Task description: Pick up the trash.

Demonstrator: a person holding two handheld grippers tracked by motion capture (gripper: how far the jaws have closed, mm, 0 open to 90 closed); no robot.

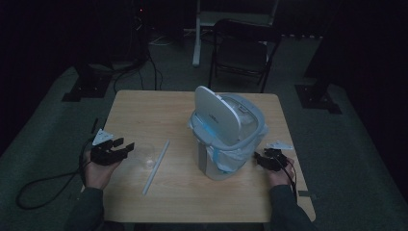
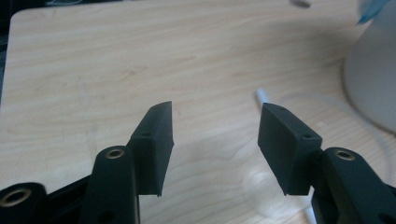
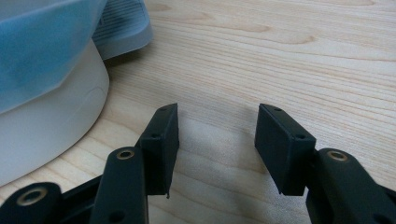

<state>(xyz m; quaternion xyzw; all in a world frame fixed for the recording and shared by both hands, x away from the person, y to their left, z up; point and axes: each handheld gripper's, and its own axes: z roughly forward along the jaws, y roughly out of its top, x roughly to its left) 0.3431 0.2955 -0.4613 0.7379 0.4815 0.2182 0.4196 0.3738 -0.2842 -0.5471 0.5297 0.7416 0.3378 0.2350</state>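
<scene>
A white swing-lid bin (image 1: pixel 226 139) lined with a pale plastic bag stands right of the table's centre. A thin white stick (image 1: pixel 156 166) lies to its left, with a clear round plastic item (image 1: pixel 144 158) beside it. My left gripper (image 1: pixel 126 144) is held over the table's left edge and is open. Along its jaws (image 2: pixel 215 126) I see bare wood between the pads, the stick's tip (image 2: pixel 261 97) just beyond, the clear item (image 2: pixel 261 186) low at the right, and the bin (image 2: pixel 373 79) farther right. My right gripper (image 1: pixel 257 158) is open close to the bin's base (image 3: pixel 46 116), with nothing between its pads (image 3: pixel 217 123).
The wooden table (image 1: pixel 144 106) has bare surface at the back left and along the front. A dark folding chair (image 1: pixel 240 48) stands behind the far edge. The bag's blue-tinted overhang (image 3: pixel 42 46) droops over the bin's side. The room around is dark.
</scene>
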